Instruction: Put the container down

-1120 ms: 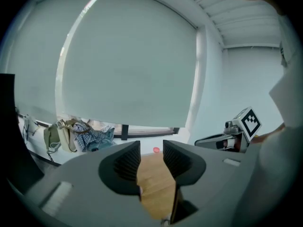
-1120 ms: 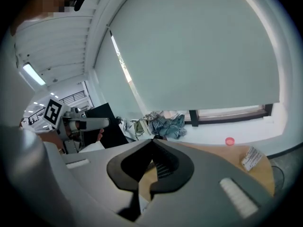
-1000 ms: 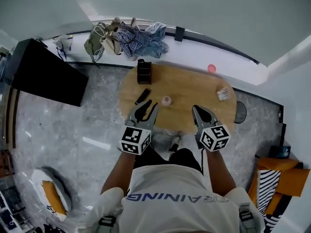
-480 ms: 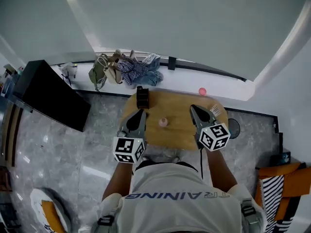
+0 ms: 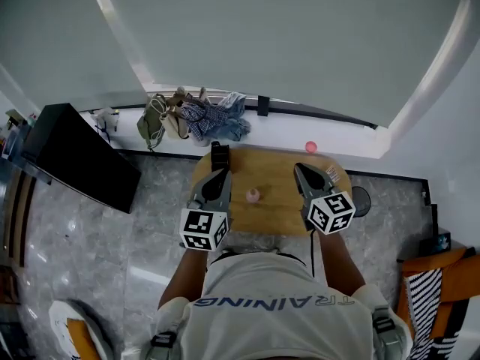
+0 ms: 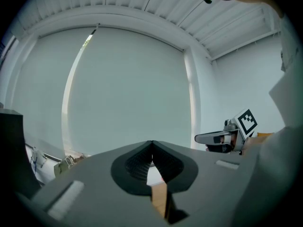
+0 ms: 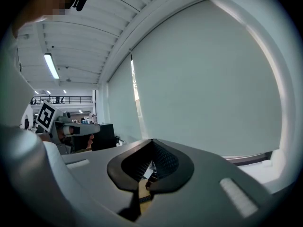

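Note:
A small pink container (image 5: 253,195) stands upright on the round wooden table (image 5: 274,178), between my two grippers and apart from both. My left gripper (image 5: 222,172) hovers at the table's left side with its jaws shut and nothing between them. My right gripper (image 5: 299,167) is held over the table's right side, shut and empty too. In the left gripper view the left gripper (image 6: 151,143) has its jaws together against a pale wall, and the right gripper (image 6: 222,137) shows beside it. The right gripper view shows the right gripper (image 7: 152,141) with its jaws also together.
A black organiser (image 5: 220,156) stands at the table's far left edge. A pile of clothes and bags (image 5: 191,115) and a pink ball (image 5: 310,147) lie on the ledge behind. A black cabinet (image 5: 75,156) stands to the left, a dark round bin (image 5: 361,198) to the right.
My left gripper's jaws have closed from open. Both grippers have risen from the table and point more level, and the head view has pulled back from the table.

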Tool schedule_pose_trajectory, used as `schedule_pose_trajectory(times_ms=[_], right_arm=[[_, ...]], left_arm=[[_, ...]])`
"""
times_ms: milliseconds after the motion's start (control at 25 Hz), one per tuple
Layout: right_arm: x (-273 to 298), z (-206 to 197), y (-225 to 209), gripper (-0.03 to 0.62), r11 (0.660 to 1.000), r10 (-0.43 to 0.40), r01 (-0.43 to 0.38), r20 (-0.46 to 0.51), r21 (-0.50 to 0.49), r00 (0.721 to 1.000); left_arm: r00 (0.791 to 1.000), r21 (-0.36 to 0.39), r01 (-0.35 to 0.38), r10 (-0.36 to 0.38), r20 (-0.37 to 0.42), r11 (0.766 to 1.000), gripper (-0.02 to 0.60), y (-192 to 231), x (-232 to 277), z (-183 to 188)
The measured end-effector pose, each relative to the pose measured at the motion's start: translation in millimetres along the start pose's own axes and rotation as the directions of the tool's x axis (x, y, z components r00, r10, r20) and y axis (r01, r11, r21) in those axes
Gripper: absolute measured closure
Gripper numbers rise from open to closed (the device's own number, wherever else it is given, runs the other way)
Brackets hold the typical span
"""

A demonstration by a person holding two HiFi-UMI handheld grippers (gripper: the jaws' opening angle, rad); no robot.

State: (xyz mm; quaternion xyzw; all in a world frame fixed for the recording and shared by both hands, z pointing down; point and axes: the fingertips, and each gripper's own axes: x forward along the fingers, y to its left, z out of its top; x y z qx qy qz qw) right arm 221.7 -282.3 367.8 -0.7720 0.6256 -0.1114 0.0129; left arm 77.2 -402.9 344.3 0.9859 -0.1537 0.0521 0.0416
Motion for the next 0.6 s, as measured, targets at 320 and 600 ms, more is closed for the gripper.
schedule_pose_trajectory(times_ms=[320,600], right_arm=[[4.0,4.2,5.2,0.579,1.0,0.006,-0.006,0.005,-0.01,1.0],[7.9,4.5,4.0,0.579,1.0,0.007,-0.007,0.001,-0.019,1.0]], left_arm=[[0.999,0.014,0.02,-0.02,-0.049,1.0,0.578,1.7,5.5,-11.2],[0.998,0.011,0.033,-0.033,-0.047,0.999,0.578,2.1,12.2,-10.5]])
